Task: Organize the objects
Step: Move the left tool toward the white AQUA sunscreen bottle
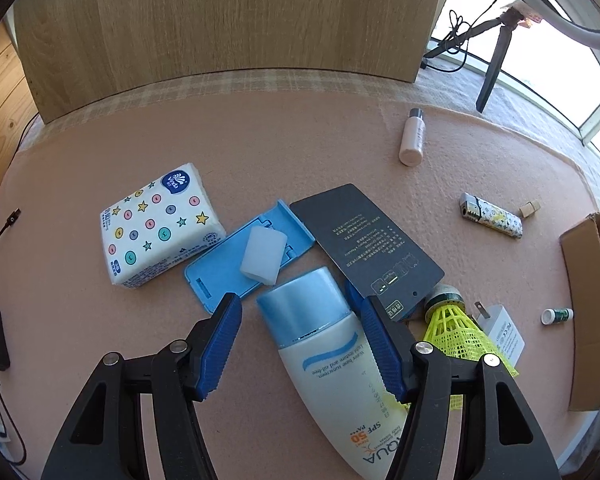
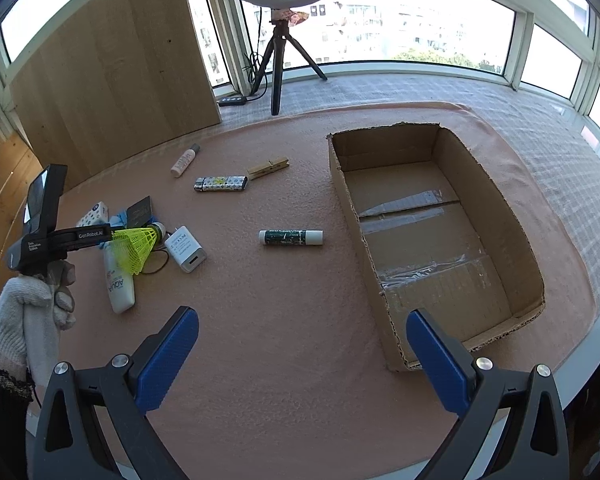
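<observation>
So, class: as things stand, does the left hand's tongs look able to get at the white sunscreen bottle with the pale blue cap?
Probably yes. The left tongs already straddle the white sunscreen bottle with the pale blue cap, one pad either side, with nothing lying over it. The yellow plastic shuttlecock crowds the right finger, though.

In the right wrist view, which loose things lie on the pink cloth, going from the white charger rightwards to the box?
Charger → lighter → clothespin → green tube → cardboard box.
</observation>
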